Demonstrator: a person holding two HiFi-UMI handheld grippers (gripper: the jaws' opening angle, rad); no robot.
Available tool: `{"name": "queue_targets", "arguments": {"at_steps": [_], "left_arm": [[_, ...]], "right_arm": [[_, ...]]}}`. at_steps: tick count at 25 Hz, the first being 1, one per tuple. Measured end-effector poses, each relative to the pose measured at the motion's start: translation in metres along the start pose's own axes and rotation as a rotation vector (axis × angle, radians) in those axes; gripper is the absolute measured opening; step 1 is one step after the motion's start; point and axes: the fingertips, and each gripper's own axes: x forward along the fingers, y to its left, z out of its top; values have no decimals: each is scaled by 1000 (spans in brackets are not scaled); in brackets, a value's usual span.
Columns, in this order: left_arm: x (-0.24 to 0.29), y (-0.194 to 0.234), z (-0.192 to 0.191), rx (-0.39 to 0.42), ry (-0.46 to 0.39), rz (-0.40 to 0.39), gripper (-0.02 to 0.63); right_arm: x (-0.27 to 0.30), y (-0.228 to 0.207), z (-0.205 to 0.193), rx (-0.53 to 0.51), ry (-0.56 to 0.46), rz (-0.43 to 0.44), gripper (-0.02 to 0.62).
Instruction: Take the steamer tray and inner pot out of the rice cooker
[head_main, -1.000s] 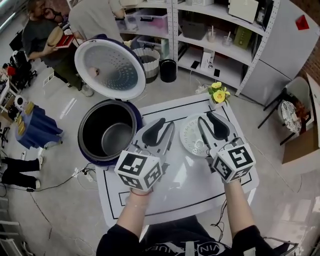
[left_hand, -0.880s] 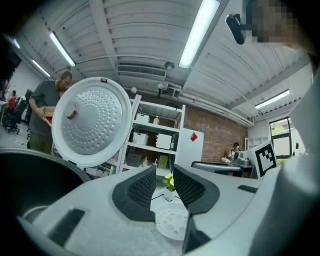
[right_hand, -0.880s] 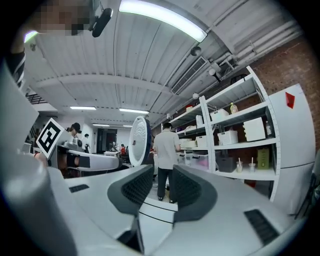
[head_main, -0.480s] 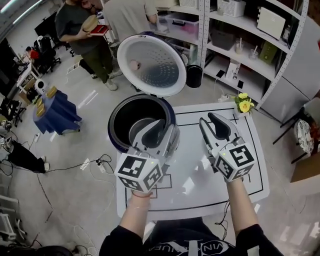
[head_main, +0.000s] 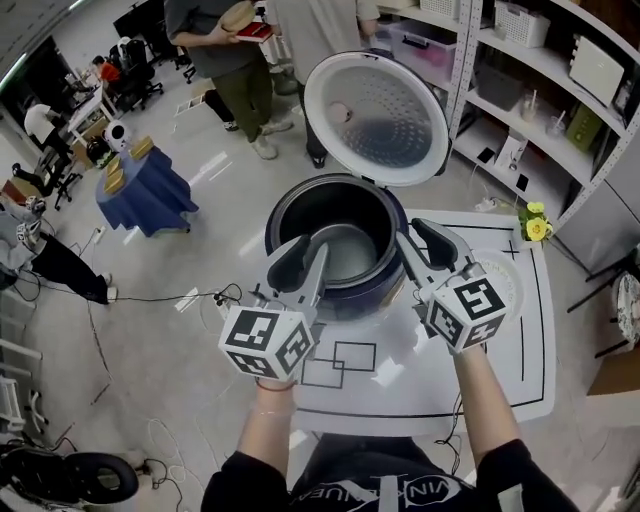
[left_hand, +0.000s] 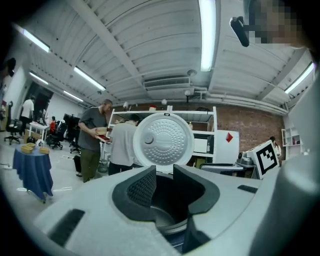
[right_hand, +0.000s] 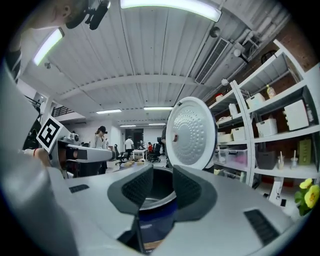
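Inner pot (head_main: 345, 250) sits inside the rice cooker (head_main: 355, 292), whose lid (head_main: 375, 118) stands open behind it. Steamer tray (head_main: 503, 278) lies on the counter (head_main: 430, 385), just right of the right tool (head_main: 420, 252). That tool and the left tool (head_main: 303, 268) are both released, with jaws apart and empty, one at each side of the cooker's near rim.
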Motion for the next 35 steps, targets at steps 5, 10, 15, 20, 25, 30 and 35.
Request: {"name": "queue_targets", "arguments": {"at_steps": [5, 10, 15, 20, 25, 30, 35], "left_arm": [[-18, 42, -9, 11, 16, 104, 95], [-24, 74, -23, 29, 52, 190, 95], [-21, 96, -40, 17, 100, 236, 97], [-12, 104, -46, 7, 135, 239, 121], [-1, 104, -42, -29, 131, 205, 129], [6, 100, -42, -40, 140, 179, 129], [10, 103, -44, -32, 164, 178, 133]], "right_arm": [[30, 19, -12, -10, 42, 45, 107], [47, 15, -25, -30, 109, 22, 107], [53, -7, -44, -37, 197, -55, 108], [60, -17, -50, -24, 248, -78, 121], [63, -28, -48, 90, 243, -67, 144], [66, -31, -53, 137, 256, -50, 146], [71, -31, -57, 155, 273, -58, 146]]}}
